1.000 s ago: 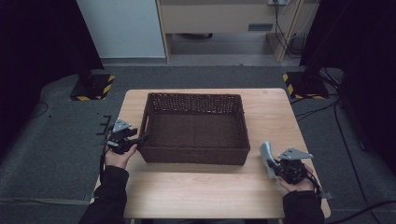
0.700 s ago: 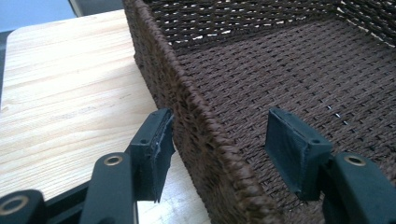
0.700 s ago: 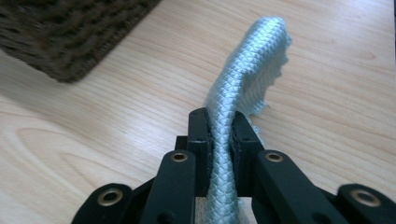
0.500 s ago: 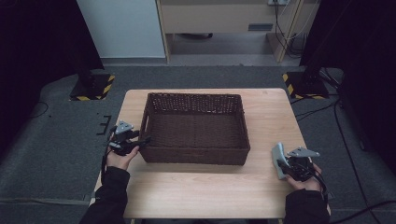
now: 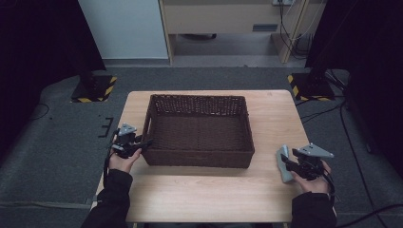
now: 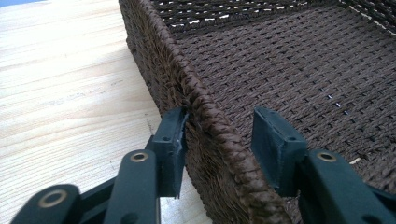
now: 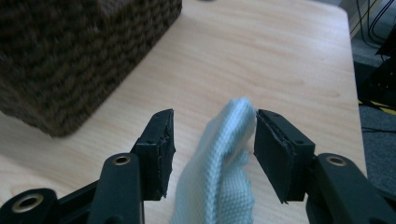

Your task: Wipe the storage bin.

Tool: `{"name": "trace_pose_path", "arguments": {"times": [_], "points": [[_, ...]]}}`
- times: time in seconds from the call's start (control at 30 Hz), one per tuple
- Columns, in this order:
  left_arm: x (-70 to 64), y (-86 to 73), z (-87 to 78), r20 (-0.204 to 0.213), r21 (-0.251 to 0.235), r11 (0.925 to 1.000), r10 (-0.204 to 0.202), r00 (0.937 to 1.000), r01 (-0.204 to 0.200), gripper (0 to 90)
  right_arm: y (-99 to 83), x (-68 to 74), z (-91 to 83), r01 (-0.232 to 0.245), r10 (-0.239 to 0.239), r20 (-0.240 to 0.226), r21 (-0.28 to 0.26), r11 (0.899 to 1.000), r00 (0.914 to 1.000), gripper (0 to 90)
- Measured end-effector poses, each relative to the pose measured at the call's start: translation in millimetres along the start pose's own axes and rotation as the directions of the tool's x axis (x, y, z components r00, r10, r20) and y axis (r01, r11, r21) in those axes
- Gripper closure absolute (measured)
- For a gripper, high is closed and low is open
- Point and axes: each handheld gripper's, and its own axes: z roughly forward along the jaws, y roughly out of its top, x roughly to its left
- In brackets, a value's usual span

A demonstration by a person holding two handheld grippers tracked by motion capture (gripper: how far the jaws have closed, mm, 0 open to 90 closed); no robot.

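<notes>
I have the pale blue-grey waffle-weave cloth [image 7: 224, 172] standing up between the jaws of my right gripper [image 5: 291, 164], and everything about the next move hangs on how that cloth sits relative to the dark brown woven wicker basket [image 5: 199, 154]. In the right gripper view the jaws are spread, with the cloth's upper fold leaning against the right-hand pad [image 7: 275, 149] and a clear gap to the other pad, so I judge nothing is pinched yet. The cloth's long axis runs up out of the jaws, roughly in line with them. From the high view the cloth [image 5: 284, 164] rests on the light wooden table [image 5: 209, 194] near its right edge, well apart from the basket, which lies away to the left of that gripper; the basket's near corner [image 7: 60, 107] looms at upper left in the right gripper view. My right hand is plainly the nearer one to the cloth. My left gripper [image 5: 134, 145] is at the basket's left end, its jaws straddling the rim [image 6: 205, 116] with one pad [image 6: 172, 144] touching the outer wall and the other standing off inside, so I read it as not clamped. I judge a carry would go leftward over the near wall.
</notes>
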Motion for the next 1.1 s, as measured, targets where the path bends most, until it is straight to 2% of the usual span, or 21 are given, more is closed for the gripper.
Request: {"name": "trace_pose_path", "arguments": {"times": [0.17,0.27,0.37,0.47,0.57,0.67,0.77,0.9,1.1], "points": [[-0.8,0.3,-0.1,0.0,0.007,1.0,-0.002,1.0,0.002,59.4,17.5,5.6,-7.1,-0.002,0.0,-0.041,-0.053,0.999,0.9991,49.3],[-2.0,0.9,0.0,-0.006,0.01,0.9999,0.004,1.0,-0.004,62.0,29.9,11.9,-4.6,-0.009,0.003,-0.08,-0.073,0.997,0.9968,50.4],[-0.4,1.2,1.1,0.005,0.002,1.0,-0.005,1.0,0.005,63.3,41.5,19.9,1.2,-0.005,-0.005,-0.11,-0.088,0.996,0.9939,51.3],[1.9,2.7,2.7,0.006,0.002,1.0,-0.007,1.0,0.007,64.7,53.0,28.1,8.8,-0.008,-0.007,-0.15,-0.102,0.995,0.9886,51.6],[1.9,4.9,5.0,-0.008,0.0,1.0,-0.003,1.0,0.003,67.7,63.5,34.7,19.3,-0.048,0.021,-0.211,-0.125,0.991,0.9774,52.4],[3.1,4.9,5.6,-0.004,-0.005,0.9999,-0.01,0.9999,0.01,67.9,72.8,42.5,31.2,-0.043,0.013,-0.232,-0.123,0.991,0.9727,53.5],[3.2,3.9,5.4,-0.005,-0.015,0.9998,-0.009,0.9999,0.009,66.4,78.1,50.1,42.8,-0.039,0.01,-0.256,-0.11,0.993,0.9665,55.0],[4.3,3.8,4.4,-0.01,-0.021,0.9997,-0.008,0.9999,0.007,58.8,78.7,58.0,53.2,-0.006,-0.015,-0.255,-0.082,0.997,0.9668,57.4],[2.9,4.6,-8.6,-0.02,-0.076,0.997,-0.014,0.9997,0.012,47.6,76.0,62.4,55.7,-0.017,-0.009,-0.278,-0.09,0.996,0.9606,66.7]]}}
